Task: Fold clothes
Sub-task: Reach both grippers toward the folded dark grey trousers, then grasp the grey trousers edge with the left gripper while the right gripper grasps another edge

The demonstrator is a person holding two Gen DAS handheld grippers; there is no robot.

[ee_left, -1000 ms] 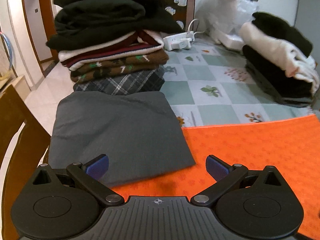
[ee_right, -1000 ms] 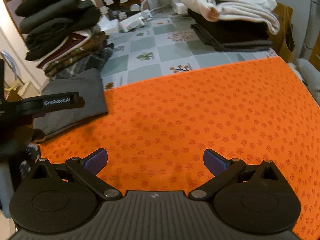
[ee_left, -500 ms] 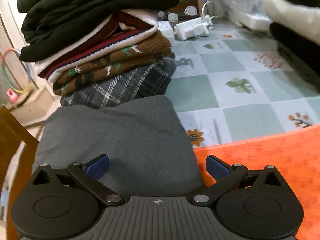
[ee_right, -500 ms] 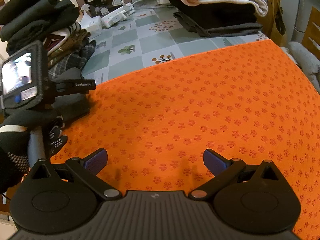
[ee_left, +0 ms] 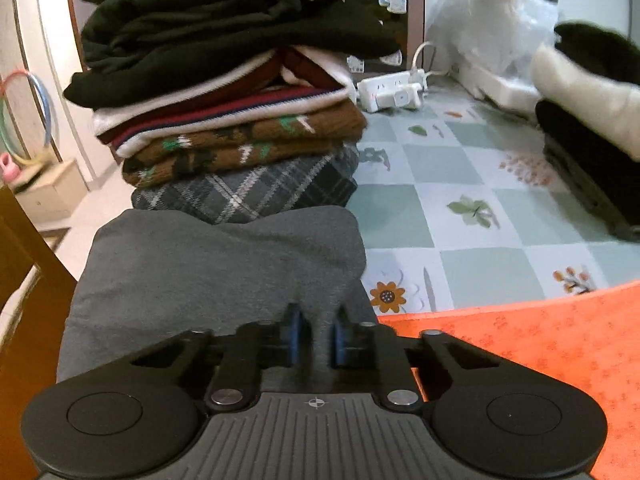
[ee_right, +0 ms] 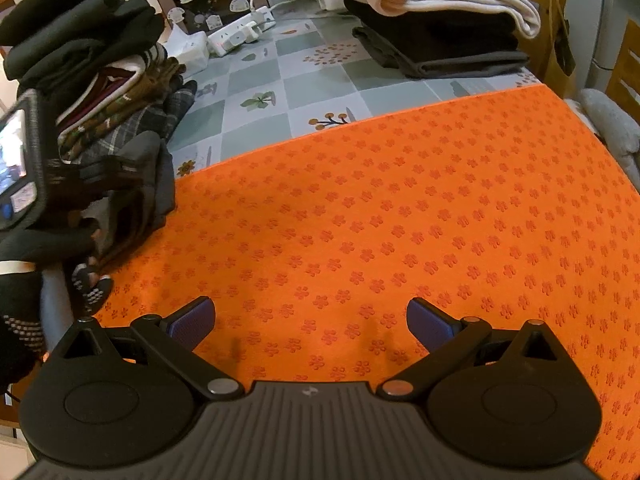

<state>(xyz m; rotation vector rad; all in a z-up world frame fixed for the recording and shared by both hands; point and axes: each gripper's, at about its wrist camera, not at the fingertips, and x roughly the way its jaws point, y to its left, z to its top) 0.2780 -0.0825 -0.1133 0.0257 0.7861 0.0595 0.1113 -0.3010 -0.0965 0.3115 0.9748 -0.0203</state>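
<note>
A folded grey garment lies at the left edge of the table, partly on the orange mat. My left gripper is shut on its near edge, which bunches up between the blue pads. In the right wrist view the same grey garment is lifted at the left, beside the left gripper's body and the gloved hand. My right gripper is open and empty over the orange mat.
A tall stack of folded clothes stands just behind the grey garment. A second pile of white and dark clothes sits at the back right. A white power strip lies on the checked tablecloth. A wooden chair is at the left.
My left gripper has moved forward onto the grey garment and closed on its near edge, lifting it. My right gripper stays open over the mat.
</note>
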